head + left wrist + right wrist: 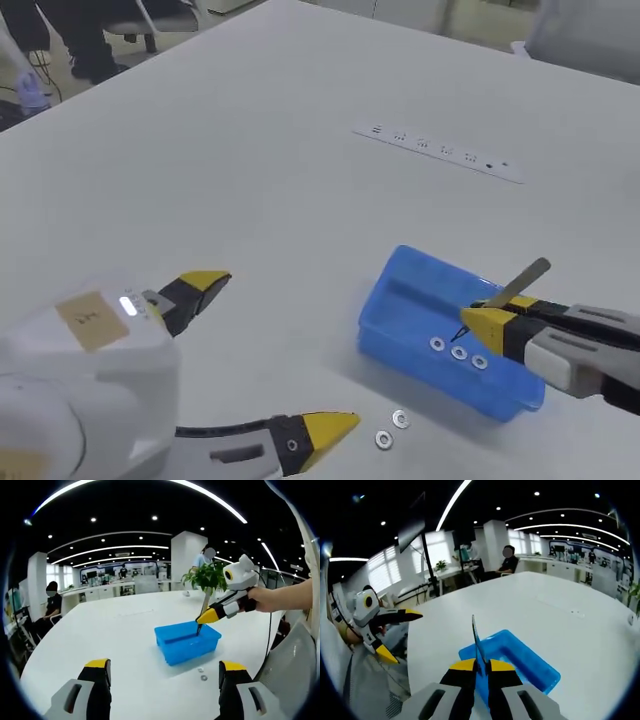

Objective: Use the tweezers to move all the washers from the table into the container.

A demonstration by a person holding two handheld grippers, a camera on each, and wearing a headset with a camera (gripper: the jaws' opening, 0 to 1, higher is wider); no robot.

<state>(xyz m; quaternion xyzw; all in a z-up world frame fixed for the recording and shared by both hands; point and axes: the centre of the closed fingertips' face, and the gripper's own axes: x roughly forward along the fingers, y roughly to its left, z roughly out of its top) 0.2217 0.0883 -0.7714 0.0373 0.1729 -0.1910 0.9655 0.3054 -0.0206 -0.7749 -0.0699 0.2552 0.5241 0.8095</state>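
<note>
A blue container [400,300] stands on the white table and holds three washers [459,352]. Two more washers [392,430] lie on the table just in front of it, also seen as washers [202,674] in the left gripper view. My right gripper [490,325] is shut on metal tweezers [525,280], whose dark tip points down into the container beside the washers there. In its own view the right gripper [477,666] clamps the tweezers [477,640] above the container [530,667]. My left gripper [270,355] hangs open to the container's left with nothing in it; its view shows the left gripper [165,670] facing the container [187,641].
A white power strip [440,152] lies farther back on the table [250,150]. Chairs and people are at desks beyond the table. A potted plant [207,577] stands behind the container in the left gripper view.
</note>
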